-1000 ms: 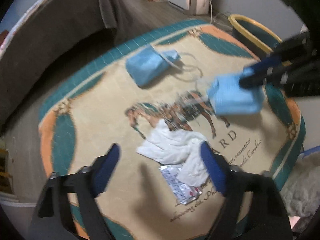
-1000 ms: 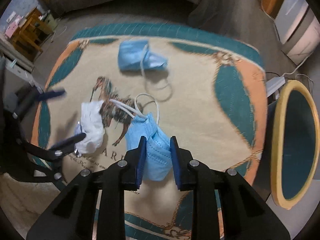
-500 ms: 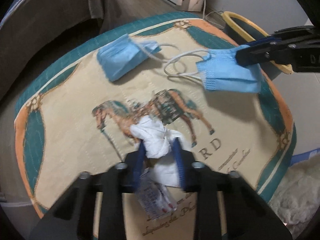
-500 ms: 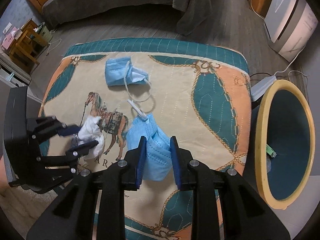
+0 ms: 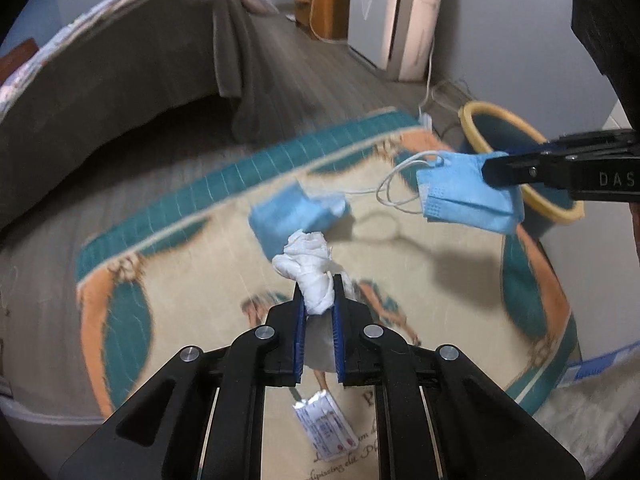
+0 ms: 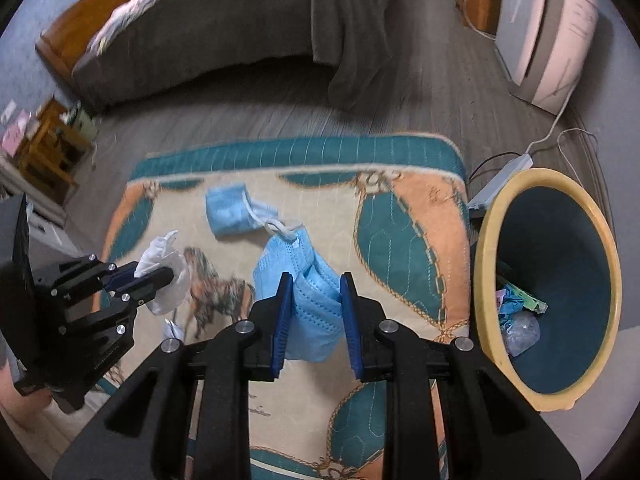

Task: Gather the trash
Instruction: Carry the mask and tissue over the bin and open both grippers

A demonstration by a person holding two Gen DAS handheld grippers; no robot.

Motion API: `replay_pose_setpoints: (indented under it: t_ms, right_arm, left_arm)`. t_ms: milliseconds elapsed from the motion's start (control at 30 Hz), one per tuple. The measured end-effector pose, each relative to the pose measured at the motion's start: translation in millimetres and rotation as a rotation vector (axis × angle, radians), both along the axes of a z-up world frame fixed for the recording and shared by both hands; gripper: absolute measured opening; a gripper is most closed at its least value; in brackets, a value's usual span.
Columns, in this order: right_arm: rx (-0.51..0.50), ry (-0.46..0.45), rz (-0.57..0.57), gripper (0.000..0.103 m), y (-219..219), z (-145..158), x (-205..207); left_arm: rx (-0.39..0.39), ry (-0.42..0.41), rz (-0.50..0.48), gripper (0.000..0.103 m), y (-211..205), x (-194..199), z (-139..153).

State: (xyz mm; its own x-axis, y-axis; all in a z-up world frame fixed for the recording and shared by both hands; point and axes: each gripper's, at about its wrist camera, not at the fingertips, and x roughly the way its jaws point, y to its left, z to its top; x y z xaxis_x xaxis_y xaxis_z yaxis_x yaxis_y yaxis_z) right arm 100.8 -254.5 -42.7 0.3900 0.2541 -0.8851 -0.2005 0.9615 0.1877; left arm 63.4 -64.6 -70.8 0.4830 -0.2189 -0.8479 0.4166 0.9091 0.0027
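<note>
My left gripper (image 5: 318,284) is shut on a crumpled white tissue (image 5: 308,268) and holds it above the rug; it also shows in the right wrist view (image 6: 164,276). My right gripper (image 6: 314,284) is shut on a blue face mask (image 6: 298,264), held in the air left of the yellow-rimmed bin (image 6: 492,248); the mask shows in the left wrist view (image 5: 464,196). A second blue mask (image 6: 230,212) lies on the rug (image 6: 400,220). A small foil packet (image 5: 326,428) lies on the rug below my left gripper.
The bin (image 5: 492,114) stands off the rug's right edge with some trash inside (image 6: 518,312). A bed with a grey cover (image 6: 224,32) lies beyond the rug. A white appliance (image 6: 548,28) and a power strip with cables (image 6: 504,176) are at the back right.
My left gripper closed on the tissue and lifted it off the rug. My right gripper rose with the blue mask and moved toward the bin.
</note>
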Motion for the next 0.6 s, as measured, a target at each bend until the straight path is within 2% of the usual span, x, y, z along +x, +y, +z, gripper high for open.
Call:
replay_pose_setpoints:
  t_ms: [167, 333, 600]
  right_arm:
    - [-0.020, -0.042, -0.062, 0.023, -12, 22, -16]
    - [-0.002, -0.134, -0.107, 0.023, -26, 51, -24]
    - [-0.002, -0.154, -0.141, 0.023, -43, 54, -15]
  left_arm:
    - [-0.027, -0.042, -0.004, 0.012, -5, 1, 20]
    - [-0.035, -0.070, -0.018, 0.012, -17, 7, 30]
    - [0.000, -0.128, -0.064, 0.012, -38, 4, 37]
